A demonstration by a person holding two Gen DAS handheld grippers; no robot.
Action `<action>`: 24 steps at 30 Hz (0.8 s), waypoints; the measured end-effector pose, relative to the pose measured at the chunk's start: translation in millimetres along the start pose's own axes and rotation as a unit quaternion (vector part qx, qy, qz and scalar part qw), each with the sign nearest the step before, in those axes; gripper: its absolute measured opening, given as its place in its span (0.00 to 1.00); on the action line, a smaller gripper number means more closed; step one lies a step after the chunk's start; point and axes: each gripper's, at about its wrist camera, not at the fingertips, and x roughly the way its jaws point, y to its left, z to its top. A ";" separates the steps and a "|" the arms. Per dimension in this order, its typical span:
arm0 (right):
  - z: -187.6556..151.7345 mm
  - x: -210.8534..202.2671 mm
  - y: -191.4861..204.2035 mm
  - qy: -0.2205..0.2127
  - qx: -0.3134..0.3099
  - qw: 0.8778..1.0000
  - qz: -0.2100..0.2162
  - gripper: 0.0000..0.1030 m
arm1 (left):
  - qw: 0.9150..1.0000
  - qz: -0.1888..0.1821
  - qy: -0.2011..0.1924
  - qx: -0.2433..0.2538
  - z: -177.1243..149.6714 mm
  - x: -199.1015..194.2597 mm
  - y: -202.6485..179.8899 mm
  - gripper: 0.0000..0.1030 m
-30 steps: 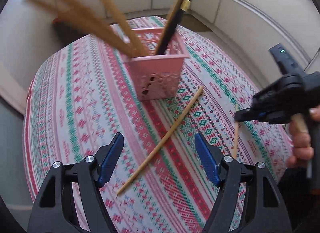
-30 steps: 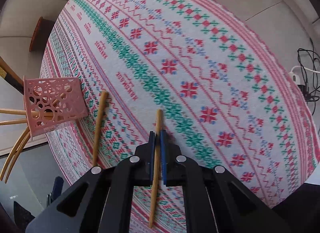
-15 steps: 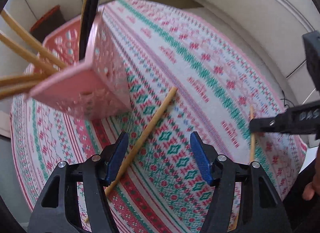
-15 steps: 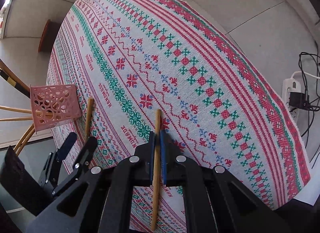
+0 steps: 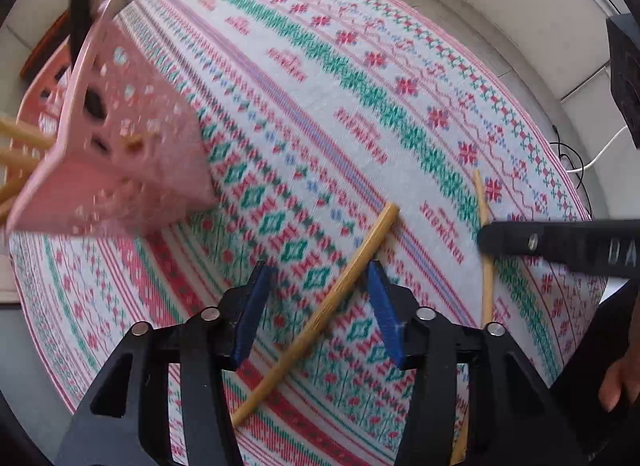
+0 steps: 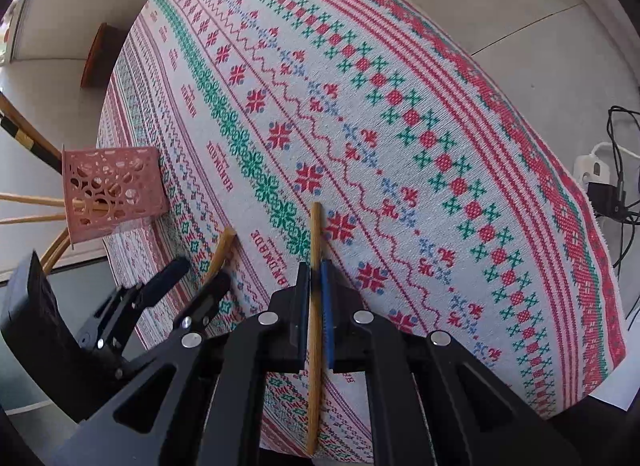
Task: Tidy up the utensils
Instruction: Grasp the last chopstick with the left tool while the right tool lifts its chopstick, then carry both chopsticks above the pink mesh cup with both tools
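Observation:
A pink perforated holder point(image 5: 120, 153) with several wooden chopsticks and a black one stands on the patterned tablecloth; it also shows at the left of the right wrist view point(image 6: 112, 193). My left gripper point(image 5: 320, 278) is open, low over the cloth, its jaws on either side of a loose wooden chopstick point(image 5: 340, 290) that lies on the cloth. My right gripper point(image 6: 316, 278) is shut on a second wooden chopstick point(image 6: 315, 234), which also shows in the left wrist view point(image 5: 482, 201). The left gripper shows in the right wrist view point(image 6: 200, 278).
The round table point(image 6: 460, 85) has a red, green and white patterned cloth. A power strip with cables point(image 6: 600, 173) lies on the floor to the right. A brown stool point(image 6: 98, 55) stands beyond the table's far side.
My left gripper has moved forward and down until the loose chopstick lies between its open jaws. The holder has slid to the view's left. My right gripper has kept its grip on its chopstick.

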 end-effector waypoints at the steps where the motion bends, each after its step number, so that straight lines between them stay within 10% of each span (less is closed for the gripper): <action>1: -1.7 0.1 2.2 -0.006 -0.005 1.000 -0.006 0.06 | 1.000 -0.004 0.003 0.008 2.4 0.6 -1.4 0.38; 5: -3.9 1.9 10.7 -0.024 -0.013 0.999 -0.020 0.06 | 0.999 -0.006 -0.009 0.041 -0.1 0.2 -16.4 0.08; 13: -21.3 -34.7 34.1 -0.096 -0.060 0.992 0.052 0.06 | 0.991 -0.038 -0.126 -0.032 -46.6 -41.8 -1.8 0.06; 24: -99.9 -110.0 75.7 -0.233 -0.190 0.951 0.079 0.06 | 0.938 -0.046 -0.310 -0.145 -111.7 -165.8 27.3 0.06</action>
